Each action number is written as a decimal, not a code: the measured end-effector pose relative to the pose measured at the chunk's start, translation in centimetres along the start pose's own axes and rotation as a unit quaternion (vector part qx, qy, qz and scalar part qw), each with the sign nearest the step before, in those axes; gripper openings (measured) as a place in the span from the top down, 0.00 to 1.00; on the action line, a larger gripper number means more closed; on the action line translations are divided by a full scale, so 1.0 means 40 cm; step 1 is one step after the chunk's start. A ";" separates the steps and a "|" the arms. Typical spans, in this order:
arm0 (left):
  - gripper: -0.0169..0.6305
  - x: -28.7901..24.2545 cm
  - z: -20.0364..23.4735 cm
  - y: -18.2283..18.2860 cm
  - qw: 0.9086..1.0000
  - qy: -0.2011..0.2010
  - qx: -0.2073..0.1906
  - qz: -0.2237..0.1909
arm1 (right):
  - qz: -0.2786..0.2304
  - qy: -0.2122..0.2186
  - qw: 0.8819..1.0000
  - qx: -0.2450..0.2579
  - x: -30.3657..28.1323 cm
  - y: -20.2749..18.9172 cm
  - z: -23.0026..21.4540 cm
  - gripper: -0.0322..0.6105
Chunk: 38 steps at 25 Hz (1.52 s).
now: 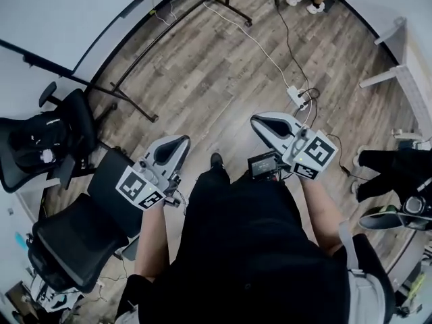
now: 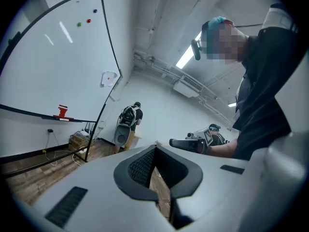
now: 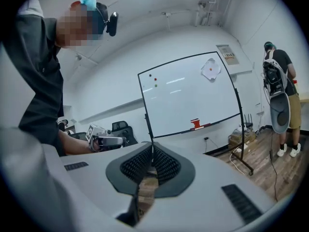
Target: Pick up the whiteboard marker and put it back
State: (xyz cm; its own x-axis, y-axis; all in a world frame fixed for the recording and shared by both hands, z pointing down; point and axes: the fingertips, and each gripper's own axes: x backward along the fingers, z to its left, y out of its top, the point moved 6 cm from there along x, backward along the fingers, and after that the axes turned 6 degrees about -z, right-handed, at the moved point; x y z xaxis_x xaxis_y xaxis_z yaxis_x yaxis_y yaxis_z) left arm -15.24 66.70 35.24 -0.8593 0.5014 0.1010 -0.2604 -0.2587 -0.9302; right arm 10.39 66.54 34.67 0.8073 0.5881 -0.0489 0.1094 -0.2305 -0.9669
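Note:
I cannot make out a whiteboard marker in any view. The whiteboard (image 1: 61, 12) stands on a black frame at the far left; it also fills the left gripper view (image 2: 48, 66) and the middle of the right gripper view (image 3: 188, 91). A red object (image 3: 195, 124) sits on its tray (image 2: 29, 112). My left gripper (image 1: 177, 142) is held level over the wood floor, its jaws shut with nothing between them (image 2: 155, 145). My right gripper (image 1: 260, 121) is beside it, pads meeting at the tip (image 3: 152, 150), also empty.
Black office chairs (image 1: 67, 241) stand at the left. The whiteboard's stand legs (image 1: 135, 106) and a power strip with cables (image 1: 297, 96) lie on the floor ahead. A person with a backpack (image 3: 277, 95) stands beyond the board, and another person (image 1: 391, 174) is at the right.

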 end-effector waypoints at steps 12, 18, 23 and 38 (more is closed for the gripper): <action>0.95 -0.231 0.356 0.030 1.000 0.004 0.019 0.005 | 0.001 -0.027 0.999 -0.019 -0.166 0.031 -0.380 0.92; 0.95 -0.464 0.539 0.108 0.999 0.031 0.008 0.013 | 0.021 0.040 0.999 0.004 -0.278 0.109 -0.643 0.92; 0.95 -0.644 0.647 0.190 0.999 0.043 -0.025 0.015 | 0.020 0.086 0.996 0.018 -0.368 0.178 -0.840 0.92; 0.95 -0.754 1.010 0.280 0.997 0.077 -0.026 -0.018 | 0.032 0.122 0.991 0.038 -0.710 0.269 -1.125 0.92</action>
State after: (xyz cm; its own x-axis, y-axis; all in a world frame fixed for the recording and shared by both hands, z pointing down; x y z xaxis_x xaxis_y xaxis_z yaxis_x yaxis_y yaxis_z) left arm -10.02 15.31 36.02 -0.7707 0.6318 0.0825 -0.2627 -0.1971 -0.9445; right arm 14.73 12.49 36.92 0.9285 0.3669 -0.0569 0.0175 -0.1965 -0.9803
